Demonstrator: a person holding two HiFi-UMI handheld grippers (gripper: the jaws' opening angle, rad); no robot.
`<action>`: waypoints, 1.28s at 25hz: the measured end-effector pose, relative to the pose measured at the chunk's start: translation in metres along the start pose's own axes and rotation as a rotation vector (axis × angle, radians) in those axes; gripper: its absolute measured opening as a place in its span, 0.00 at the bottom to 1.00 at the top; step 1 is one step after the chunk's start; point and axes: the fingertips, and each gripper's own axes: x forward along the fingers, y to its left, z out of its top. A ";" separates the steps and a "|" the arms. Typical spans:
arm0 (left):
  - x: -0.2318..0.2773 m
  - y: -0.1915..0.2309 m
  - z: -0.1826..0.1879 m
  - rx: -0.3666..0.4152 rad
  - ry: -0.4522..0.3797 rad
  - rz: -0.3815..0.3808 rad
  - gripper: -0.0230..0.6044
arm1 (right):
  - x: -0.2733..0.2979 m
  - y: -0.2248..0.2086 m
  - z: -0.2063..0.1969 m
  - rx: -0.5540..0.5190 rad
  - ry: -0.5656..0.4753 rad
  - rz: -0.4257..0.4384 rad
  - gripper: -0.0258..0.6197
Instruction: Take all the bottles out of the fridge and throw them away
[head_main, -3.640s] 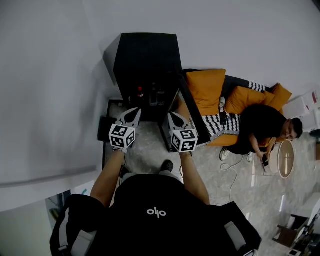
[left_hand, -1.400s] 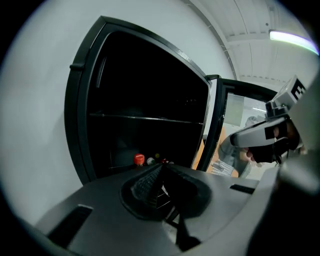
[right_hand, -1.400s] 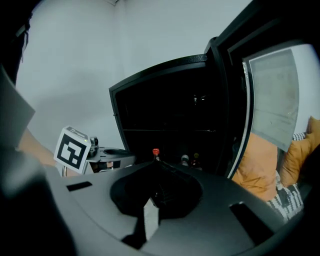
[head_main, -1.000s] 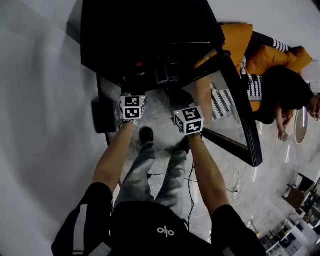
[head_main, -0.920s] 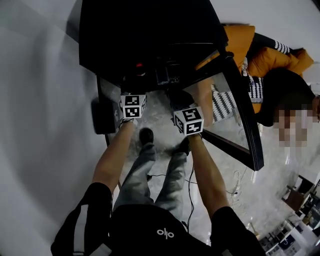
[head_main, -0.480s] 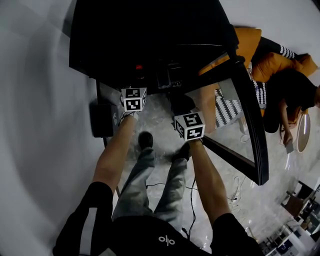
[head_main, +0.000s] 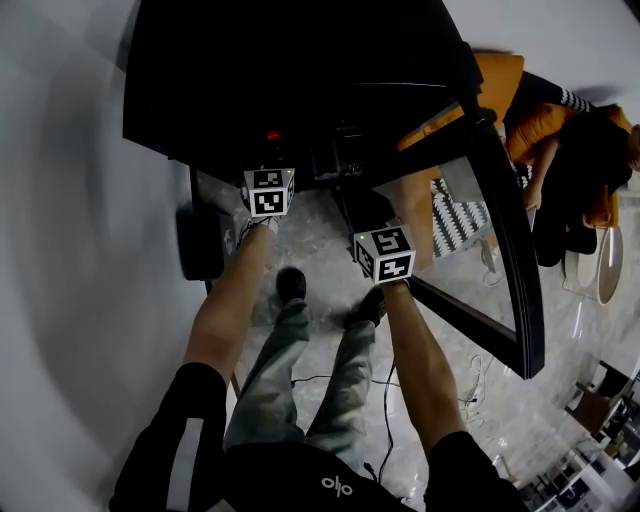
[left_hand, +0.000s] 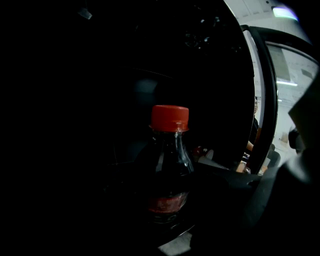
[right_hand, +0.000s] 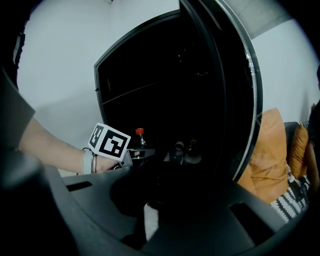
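Black fridge (head_main: 300, 60): it stands open at 12 o'clock from the person. A few seconds ago it was far off. Now the person has stepped right up to it.
Left gripper (right_hand: 137, 152): in the last half second it has pushed in a bit more, up toward 12 o'clock and onto the shelf. Its jaws look apart, one on each side of the bottle. I can't see them pinching it, and it is very dark in there.
Cola bottle (left_hand: 169, 165): it stands up straight in the fridge with a red cap (left_hand: 170, 118) on top. It is dead ahead of the left gripper and very near.
Other things in the fridge (right_hand: 186, 147): two small shapes sit at 3 o'clock from the cola bottle. They may be more bottles, but it is too dark to tell.
Right gripper (head_main: 365, 212): it waits outside the fridge, at 4 o'clock from the left one. Its jaws are apart and hold nothing.
Glass door (head_main: 505, 260): it is swung wide open, out at 2 o'clock.
What this means: I think the first grab is about to happen. No bottle is out yet, so nearly all the job is left.
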 end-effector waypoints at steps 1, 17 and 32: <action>0.002 0.000 -0.001 0.009 0.004 -0.002 0.55 | 0.000 -0.001 -0.001 0.003 0.000 -0.002 0.05; -0.008 -0.008 -0.009 0.060 0.036 -0.033 0.52 | 0.001 0.002 -0.011 0.028 -0.001 -0.021 0.05; -0.076 -0.031 -0.002 0.078 0.009 -0.098 0.52 | -0.031 0.011 0.006 0.048 -0.027 -0.059 0.05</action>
